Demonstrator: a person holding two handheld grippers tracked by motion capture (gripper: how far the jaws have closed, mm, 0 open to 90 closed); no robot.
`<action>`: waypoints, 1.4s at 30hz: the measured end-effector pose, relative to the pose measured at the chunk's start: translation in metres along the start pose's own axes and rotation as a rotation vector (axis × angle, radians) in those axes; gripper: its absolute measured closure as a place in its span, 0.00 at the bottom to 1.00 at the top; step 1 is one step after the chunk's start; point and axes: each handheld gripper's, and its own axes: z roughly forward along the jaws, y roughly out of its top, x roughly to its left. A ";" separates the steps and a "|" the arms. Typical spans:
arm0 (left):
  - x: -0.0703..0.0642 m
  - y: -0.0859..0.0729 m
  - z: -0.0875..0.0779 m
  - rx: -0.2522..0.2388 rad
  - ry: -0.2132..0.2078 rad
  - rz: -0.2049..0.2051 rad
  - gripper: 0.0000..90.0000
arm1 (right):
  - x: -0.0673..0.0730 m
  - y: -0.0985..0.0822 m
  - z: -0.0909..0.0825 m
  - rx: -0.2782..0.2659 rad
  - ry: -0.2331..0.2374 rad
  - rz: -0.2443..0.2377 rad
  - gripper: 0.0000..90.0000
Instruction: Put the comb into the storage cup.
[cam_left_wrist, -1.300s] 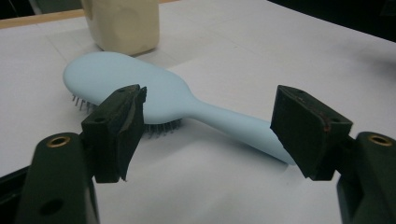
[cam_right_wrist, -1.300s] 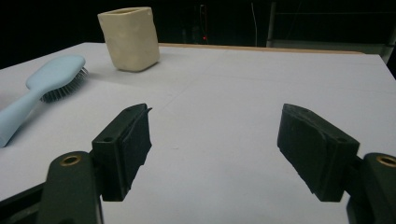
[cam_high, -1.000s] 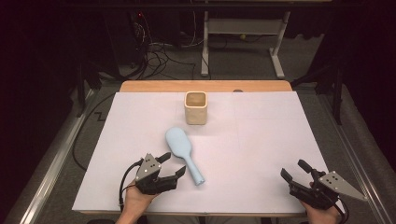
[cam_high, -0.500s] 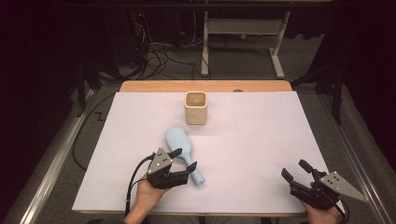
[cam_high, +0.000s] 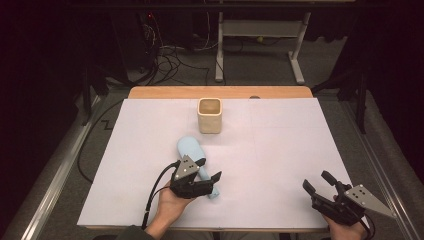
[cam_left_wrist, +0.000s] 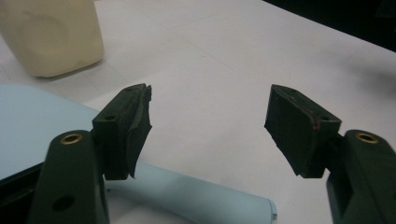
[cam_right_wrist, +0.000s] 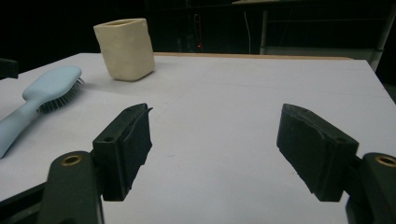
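hairbrush (cam_high: 192, 150): left tongs (cam_high: 209, 169) are covering its handle in the high view | cup (cam_left_wrist: 51, 35): top is running off at 11 o'clock in the left gripper view

Laboratory setting: paper-covered tabletop (cam_high: 280, 165) in a dark room, loose cables (cam_high: 172, 57) on the grey floor (cam_high: 260, 65), metal stand (cam_high: 260, 30) behind.

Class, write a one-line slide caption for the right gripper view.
Open right tongs face a blue hairbrush lying bristles-down and a cream cup on the white table.
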 end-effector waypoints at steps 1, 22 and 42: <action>0.000 0.000 0.000 0.000 0.000 0.000 0.34 | 0.000 0.000 0.000 -0.001 0.000 0.000 0.30; -0.010 0.031 0.030 0.329 -0.027 -0.037 0.51 | 0.001 0.000 -0.002 -0.017 0.001 -0.012 0.31; -0.008 0.034 0.044 0.528 -0.035 0.004 0.84 | 0.002 0.000 -0.001 -0.010 0.003 -0.013 0.31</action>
